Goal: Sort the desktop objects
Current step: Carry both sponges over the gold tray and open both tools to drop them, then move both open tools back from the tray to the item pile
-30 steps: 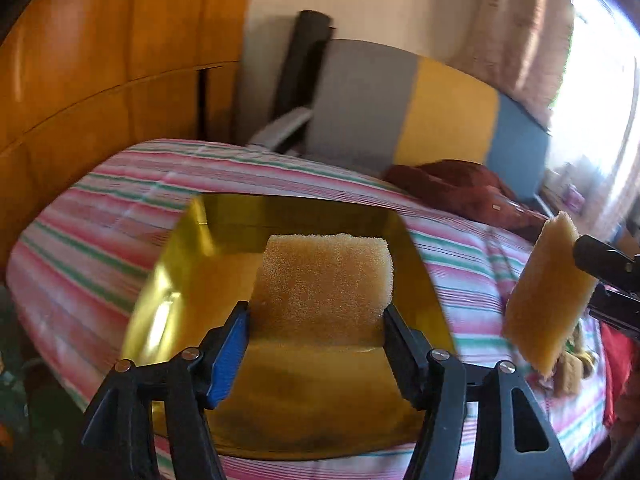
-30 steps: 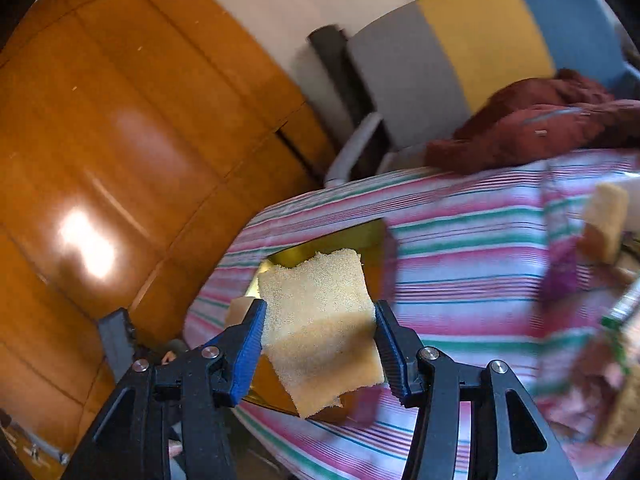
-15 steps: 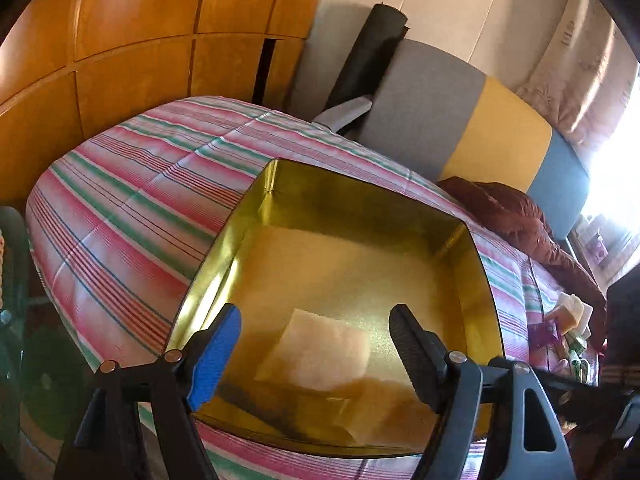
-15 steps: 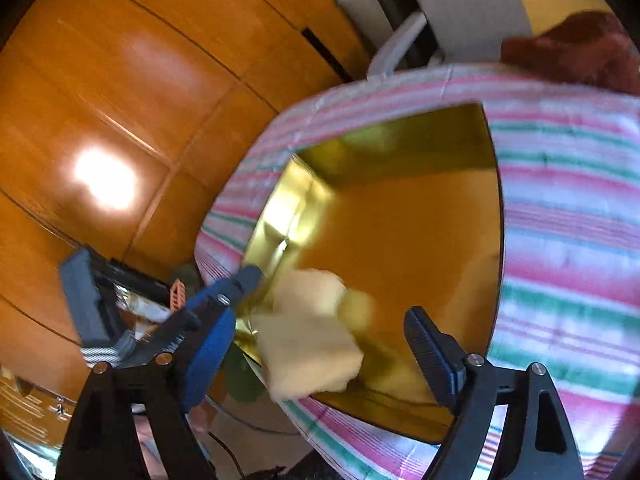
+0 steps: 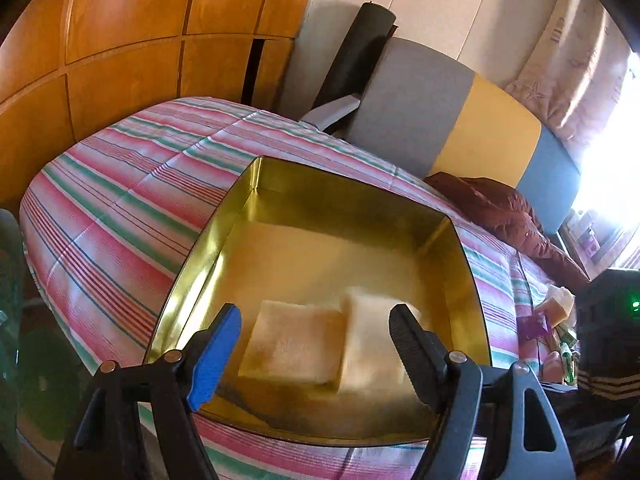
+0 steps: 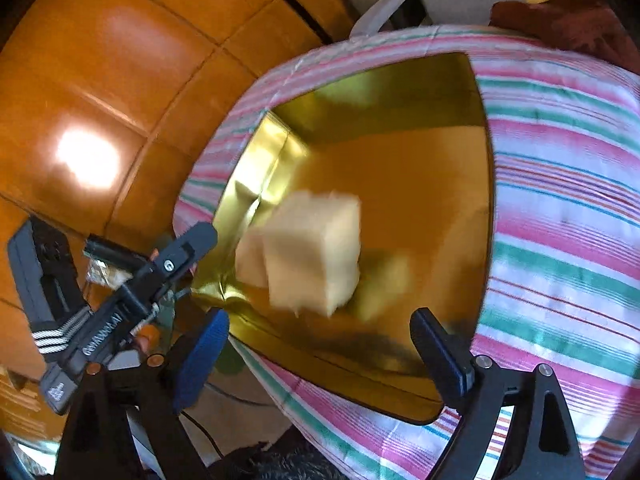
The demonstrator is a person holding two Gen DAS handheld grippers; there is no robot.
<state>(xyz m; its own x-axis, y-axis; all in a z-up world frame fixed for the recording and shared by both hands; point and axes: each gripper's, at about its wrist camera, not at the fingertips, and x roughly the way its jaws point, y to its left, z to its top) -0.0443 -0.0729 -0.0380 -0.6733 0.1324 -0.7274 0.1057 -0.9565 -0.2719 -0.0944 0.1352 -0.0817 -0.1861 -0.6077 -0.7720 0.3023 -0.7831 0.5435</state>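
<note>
Both sponges left the jaws: first sponge (image 5: 294, 346) lay in gold tin (image 5: 280, 184), second sponge (image 5: 374, 346) blurred beside it. Left gripper (image 5: 316, 354) and right gripper (image 6: 320, 344) had just been opening, nothing between pads.

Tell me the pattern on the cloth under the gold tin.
Stripes of pink, white and green on the tablecloth beneath the gold tin, clearest in the left wrist view.

My left gripper (image 5: 316, 340) angled down, jaws wide, nothing gripped. My right gripper (image 6: 320, 336) angled down too, jaws just been opening, pads pressing on nothing.
</note>
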